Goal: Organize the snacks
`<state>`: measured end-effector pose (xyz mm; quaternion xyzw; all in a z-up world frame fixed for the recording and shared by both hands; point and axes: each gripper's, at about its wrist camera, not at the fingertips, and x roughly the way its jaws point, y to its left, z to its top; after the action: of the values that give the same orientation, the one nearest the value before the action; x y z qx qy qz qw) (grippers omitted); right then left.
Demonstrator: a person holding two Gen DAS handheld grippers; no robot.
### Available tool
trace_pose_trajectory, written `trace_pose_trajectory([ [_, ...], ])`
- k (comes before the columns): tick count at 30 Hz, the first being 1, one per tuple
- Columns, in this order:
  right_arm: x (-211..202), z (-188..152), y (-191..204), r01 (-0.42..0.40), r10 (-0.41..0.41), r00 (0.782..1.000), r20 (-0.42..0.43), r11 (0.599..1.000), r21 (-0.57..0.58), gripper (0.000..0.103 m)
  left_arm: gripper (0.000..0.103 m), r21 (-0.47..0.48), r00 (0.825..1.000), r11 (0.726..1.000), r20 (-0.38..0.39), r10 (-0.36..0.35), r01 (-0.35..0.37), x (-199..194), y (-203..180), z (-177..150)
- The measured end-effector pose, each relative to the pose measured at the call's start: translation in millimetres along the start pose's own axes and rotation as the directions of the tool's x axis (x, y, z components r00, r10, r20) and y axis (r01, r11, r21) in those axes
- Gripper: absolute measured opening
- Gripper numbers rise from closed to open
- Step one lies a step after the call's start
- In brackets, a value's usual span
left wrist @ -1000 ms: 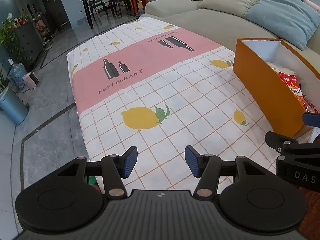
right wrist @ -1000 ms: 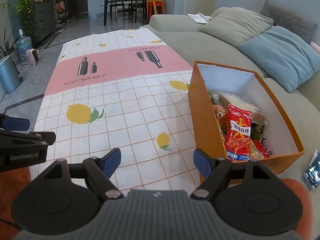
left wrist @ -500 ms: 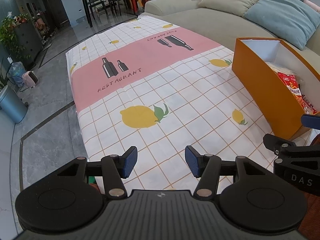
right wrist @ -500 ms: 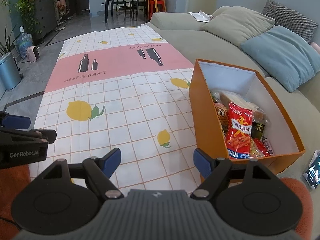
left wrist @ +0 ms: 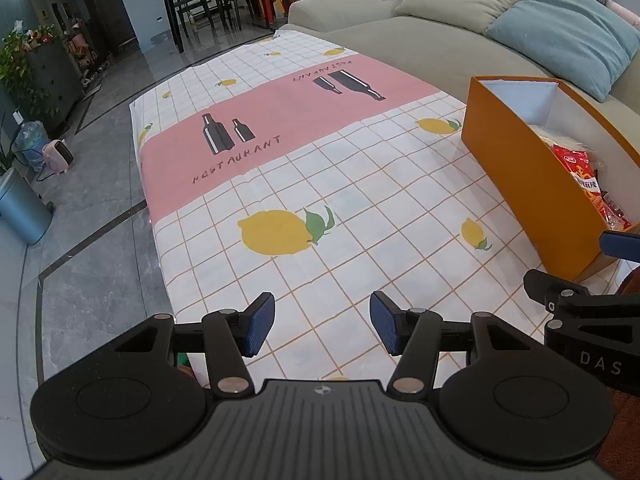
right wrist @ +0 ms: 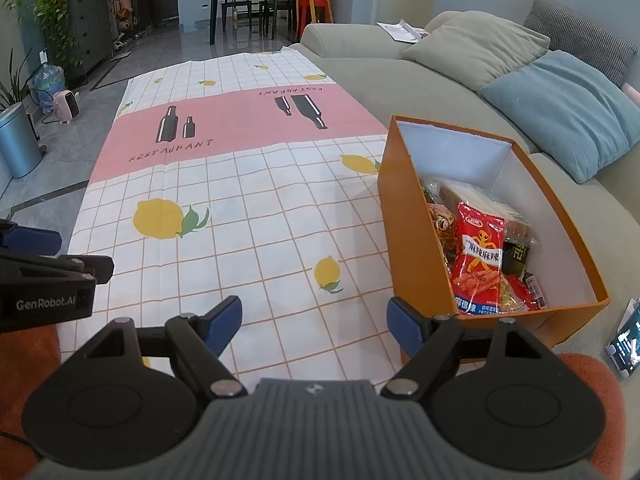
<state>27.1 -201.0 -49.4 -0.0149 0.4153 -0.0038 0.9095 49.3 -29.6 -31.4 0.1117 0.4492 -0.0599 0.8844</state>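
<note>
Left tongs (left wrist: 322, 330): blue pads spread wide, nothing between, touching nothing; hovering over white checked cloth near the surface's near edge, toward the left corner. Right tongs (right wrist: 314, 326): spread wider yet, also empty, hanging over the near edge just left of the box's near corner. Both angled downward, side by side, close but apart; each visible at the side of the other's view.

Task items: orange rectangular cardboard box w/ white inside (right wrist: 416, 248), open-topped, standing along the surface's right edge, next to the sofa. Inside, snacks piled toward the near end: red snack packet w/ orange cartoon figure (right wrist: 478, 256) leaning upright on top, pale clear-wrapped packet (right wrist: 480, 202) behind it, small dark packet (right wrist: 516, 256) to its right, brown-patterned packets (right wrist: 442, 224) against the left wall. Far end of box bare. From left view only the box's outer wall (left wrist: 532, 176) & tops of packets visible.

Surface covered by lemon-print checked tablecloth w/ pink band reading RESTAURANT & black bottles (right wrist: 224, 128); no loose items on it, nothing blocking the way to the box.

Around: grey-green sofa (right wrist: 400, 76) along the right edge, w/ beige cushion (right wrist: 476, 46) & light blue cushion (right wrist: 560, 108). Phone w/ lit screen (right wrist: 624, 340) on the sofa seat near the box's near right corner. Orange sleeve or fabric (right wrist: 584, 384) under the right tongs body; hands themselves not seen.
</note>
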Motion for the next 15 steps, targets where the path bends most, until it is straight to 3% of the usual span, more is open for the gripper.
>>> trace_pose_trajectory([
  [15,0.5,-0.9,0.8,-0.003,0.003,1.000,-0.009,1.000,-0.003,0.078,0.065,0.000,1.000,1.000,0.000,0.000,0.000,-0.2,0.1,-0.2],
])
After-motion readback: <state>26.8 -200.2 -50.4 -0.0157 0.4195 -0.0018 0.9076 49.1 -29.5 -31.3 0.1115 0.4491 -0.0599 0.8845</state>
